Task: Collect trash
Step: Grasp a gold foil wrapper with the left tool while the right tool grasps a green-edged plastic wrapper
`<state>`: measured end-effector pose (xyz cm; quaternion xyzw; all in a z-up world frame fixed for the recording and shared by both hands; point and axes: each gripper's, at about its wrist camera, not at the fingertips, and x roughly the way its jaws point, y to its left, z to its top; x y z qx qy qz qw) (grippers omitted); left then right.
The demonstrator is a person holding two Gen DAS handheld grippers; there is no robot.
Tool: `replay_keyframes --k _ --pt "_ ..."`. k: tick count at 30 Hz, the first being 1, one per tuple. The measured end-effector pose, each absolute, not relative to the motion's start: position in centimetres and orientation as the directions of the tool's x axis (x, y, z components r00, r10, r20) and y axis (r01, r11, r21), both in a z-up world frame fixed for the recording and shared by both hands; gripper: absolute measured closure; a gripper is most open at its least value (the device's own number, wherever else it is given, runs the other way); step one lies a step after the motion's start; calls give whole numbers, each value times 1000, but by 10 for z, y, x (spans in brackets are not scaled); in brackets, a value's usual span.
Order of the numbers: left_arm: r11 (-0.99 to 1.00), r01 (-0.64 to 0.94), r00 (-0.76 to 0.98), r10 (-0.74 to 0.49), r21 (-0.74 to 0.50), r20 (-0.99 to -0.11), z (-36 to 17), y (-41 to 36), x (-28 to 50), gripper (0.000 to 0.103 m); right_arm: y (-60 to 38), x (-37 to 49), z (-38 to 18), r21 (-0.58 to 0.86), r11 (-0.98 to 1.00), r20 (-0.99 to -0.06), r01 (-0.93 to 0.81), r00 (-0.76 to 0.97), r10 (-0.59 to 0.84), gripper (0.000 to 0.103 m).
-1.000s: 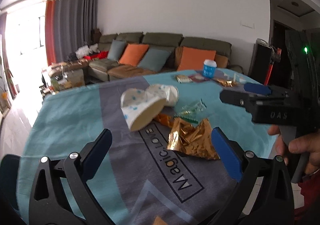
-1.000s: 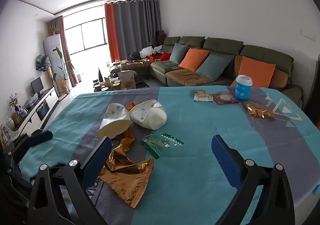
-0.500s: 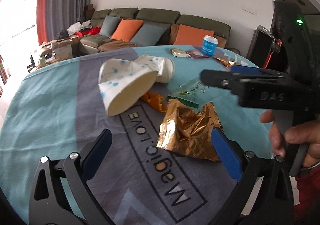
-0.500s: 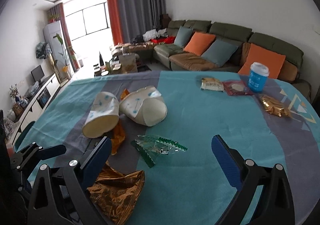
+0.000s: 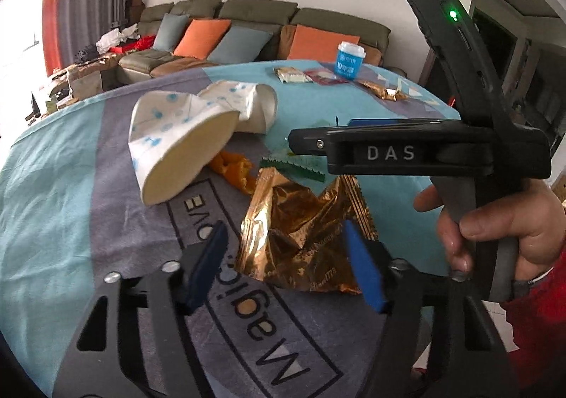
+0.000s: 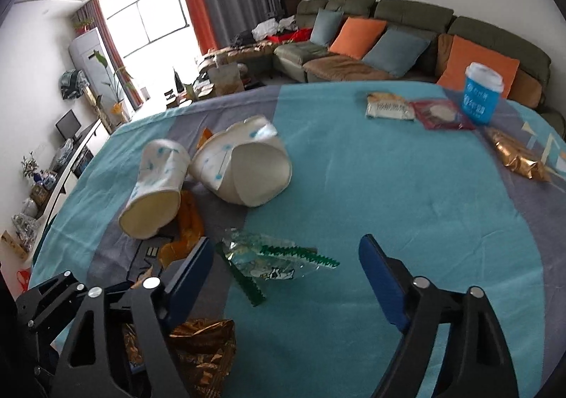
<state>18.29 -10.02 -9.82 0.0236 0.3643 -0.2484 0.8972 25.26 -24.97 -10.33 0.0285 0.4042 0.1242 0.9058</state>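
A crumpled gold foil wrapper (image 5: 304, 235) lies on the tablecloth. My left gripper (image 5: 286, 263) is open, its blue pads on either side of the wrapper's near part, narrower than before. My right gripper (image 6: 286, 277) is open over a clear wrapper with green zigzag edges (image 6: 272, 260). The right gripper also shows in the left wrist view (image 5: 406, 150), above and right of the gold wrapper. Two crushed white paper cups with blue dots (image 6: 155, 192) (image 6: 247, 168) lie on their sides behind. An orange wrapper (image 5: 233, 171) lies beside them.
A teal and grey tablecloth (image 6: 406, 214) covers the table. At the far end stand a blue cup with a white lid (image 6: 481, 93), flat snack packets (image 6: 389, 108) and another gold wrapper (image 6: 516, 154). A sofa with orange cushions (image 6: 357, 33) is beyond.
Both grippers have moved forward and down toward the trash. The left gripper's pads have closed in around the gold wrapper. The right gripper now hovers over the clear green-edged wrapper.
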Motion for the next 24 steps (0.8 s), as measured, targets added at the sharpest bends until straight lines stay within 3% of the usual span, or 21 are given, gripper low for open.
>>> replay_keyframes --k 6,8,12,16,24 --pt "860 490 592 -446 -139 -671 -103 -102 180 69 -248 255 -109 166 964 -740 -210 619 262 43" --pt "858 494 593 -450 -140 -668 -104 -103 179 71 -249 255 -110 170 963 -743 -209 614 265 47" --pt "849 505 589 -469 -153 -658 -104 -101 176 85 -249 253 -110 182 961 -743 -206 611 272 58" --pt "847 504 590 -480 -168 -650 -103 -97 173 91 -250 251 -109 188 961 -743 -204 610 275 60" --pt "863 481 641 -465 -153 -611 -88 -82 160 92 -250 241 -100 174 964 -729 -201 632 263 67"
